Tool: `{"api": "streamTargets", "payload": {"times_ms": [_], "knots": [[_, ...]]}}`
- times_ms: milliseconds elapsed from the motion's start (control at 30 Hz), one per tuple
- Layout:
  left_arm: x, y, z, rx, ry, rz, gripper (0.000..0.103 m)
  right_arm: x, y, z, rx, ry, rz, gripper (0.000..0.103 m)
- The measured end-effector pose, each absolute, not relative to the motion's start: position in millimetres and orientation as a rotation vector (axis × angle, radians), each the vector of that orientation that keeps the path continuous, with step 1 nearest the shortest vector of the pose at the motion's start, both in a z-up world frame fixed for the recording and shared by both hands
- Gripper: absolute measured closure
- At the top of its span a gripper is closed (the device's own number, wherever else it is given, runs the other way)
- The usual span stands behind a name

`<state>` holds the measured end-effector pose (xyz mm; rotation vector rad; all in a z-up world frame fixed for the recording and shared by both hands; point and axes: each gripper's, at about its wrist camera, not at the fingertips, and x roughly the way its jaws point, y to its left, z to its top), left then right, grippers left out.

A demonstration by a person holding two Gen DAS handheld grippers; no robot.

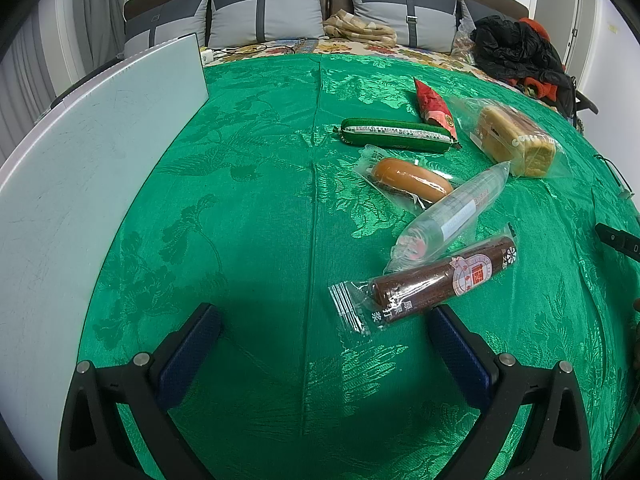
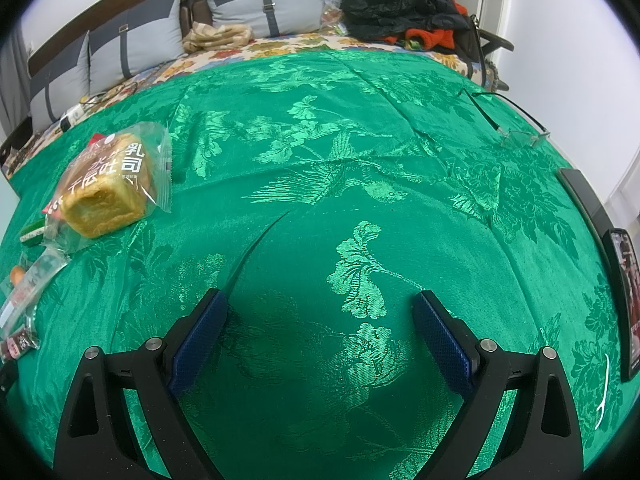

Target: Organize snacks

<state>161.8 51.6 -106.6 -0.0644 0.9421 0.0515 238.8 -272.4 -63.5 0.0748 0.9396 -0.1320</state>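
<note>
- Left gripper (image 1: 324, 328) hovers above green cloth (image 1: 240, 240), fingers spread wide, holding nothing.
- White board (image 1: 80, 160) lies far left, bare.
- Brown roll (image 1: 440, 276) lies just beside the left gripper's right fingertip (image 1: 444, 324), long axis slanting up-right; remaining snacks trail beyond it.
- Right gripper (image 2: 320, 312), likewise spread and empty, stands well apart; bread pack (image 2: 108, 188) is its nearest item.
- Judgement: left arm is nearer.

The left gripper (image 1: 322, 328) is wide open, and its two blue fingers (image 1: 188, 356) hold nothing. The right gripper (image 2: 320, 320) is wide open too, with nothing between its blue fingers (image 2: 442, 344). Both point forward and a bit down.
</note>
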Motion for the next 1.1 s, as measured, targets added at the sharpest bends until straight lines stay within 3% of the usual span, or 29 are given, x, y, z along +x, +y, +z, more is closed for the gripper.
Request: {"api": "streamTargets", "payload": {"times_ms": [200,467,600,700,767,833,867,900,933,1033,1100], "knots": [[161,56,-102,-0.075,0.99,-0.003,0.001,239,-272,-64,0.075,0.94,-0.132,0.006],[162,89,-60,-0.251,0.908,-0.08,0.001,239,-273,-64,0.075,0.94,-0.132,0.006],[188,71,-52,-0.196,0.937,-0.142,0.011,239,-272,-64,0.075,0.94,-0.132,0.006],[214,38,-49,-0.067,0.983,-0.222,0.013,239,-273,-64,0.075,0.94,-0.132,0.006],[225,14,-54,0.04,1.032,-0.25,0.021,239,-273,-64,0.075,0.94,-0.132,0.006],[240,-10,-69,0.165,1.104,-0.252,0.043,239,-273,-64,0.075,0.94,-0.132,0.006],[244,-16,-74,0.194,1.126,-0.245,0.045,239,-272,-64,0.075,0.94,-0.132,0.006],[247,-16,-73,0.185,1.114,-0.241,0.053,239,-272,-64,0.075,0.94,-0.132,0.006],[251,-15,-75,0.162,1.138,-0.23,0.069,239,-273,-64,0.075,0.94,-0.132,0.006],[245,-7,-71,0.088,1.125,-0.222,0.084,239,-273,-64,0.075,0.94,-0.132,0.006],[232,0,-69,0.067,1.121,-0.22,0.085,239,-273,-64,0.075,0.94,-0.132,0.006]]}}
